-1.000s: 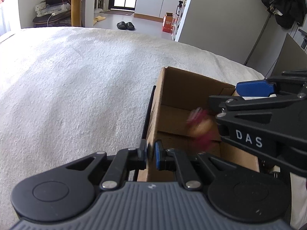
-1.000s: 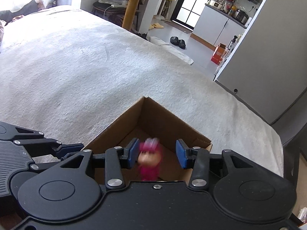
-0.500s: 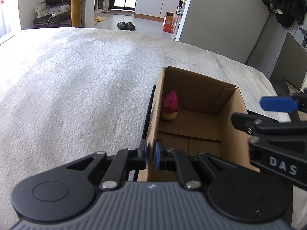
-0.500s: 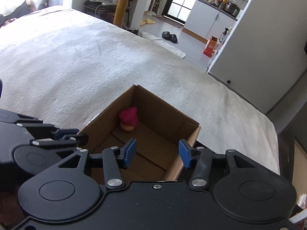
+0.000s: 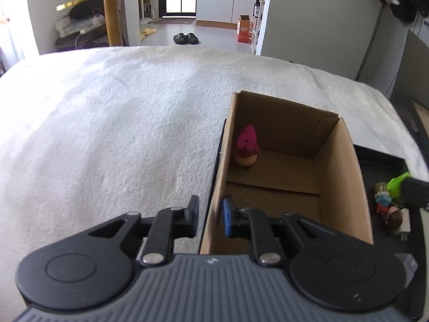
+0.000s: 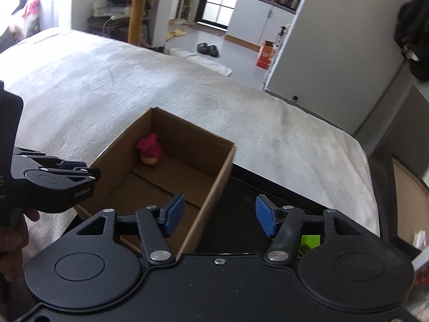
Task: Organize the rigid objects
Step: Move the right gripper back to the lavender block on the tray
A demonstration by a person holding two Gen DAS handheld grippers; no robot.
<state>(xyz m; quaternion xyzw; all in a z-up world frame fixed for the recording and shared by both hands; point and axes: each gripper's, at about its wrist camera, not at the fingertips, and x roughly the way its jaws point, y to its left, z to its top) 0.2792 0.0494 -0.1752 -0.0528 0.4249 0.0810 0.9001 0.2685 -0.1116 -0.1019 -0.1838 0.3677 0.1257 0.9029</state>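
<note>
An open cardboard box [image 5: 346,171] stands on a white blanket; it also shows in the right wrist view [image 6: 214,177]. A pink toy figure [image 5: 246,149] lies in its far left corner, also seen from the right wrist [image 6: 150,150]. My left gripper [image 5: 210,216] straddles the box's left wall with its jaws slightly apart, not squeezing it. My right gripper [image 6: 219,216] is open and empty, above the box's right wall and a black tray [image 6: 241,204]. Small toy figures [image 5: 386,204] and a green item [image 5: 396,182] lie on the black tray right of the box.
The white blanket [image 5: 107,134] stretches far to the left and back. The bed's right edge drops off by a grey wall [image 6: 335,53]. Beyond the bed are a gold-topped table [image 5: 112,13], slippers [image 5: 186,37] and an orange carton [image 5: 244,28] on the floor.
The pink toy dropped from my right gripper into the box and came to rest in the far left corner. My right gripper pulled back right. My left gripper's jaws opened from the box wall.
</note>
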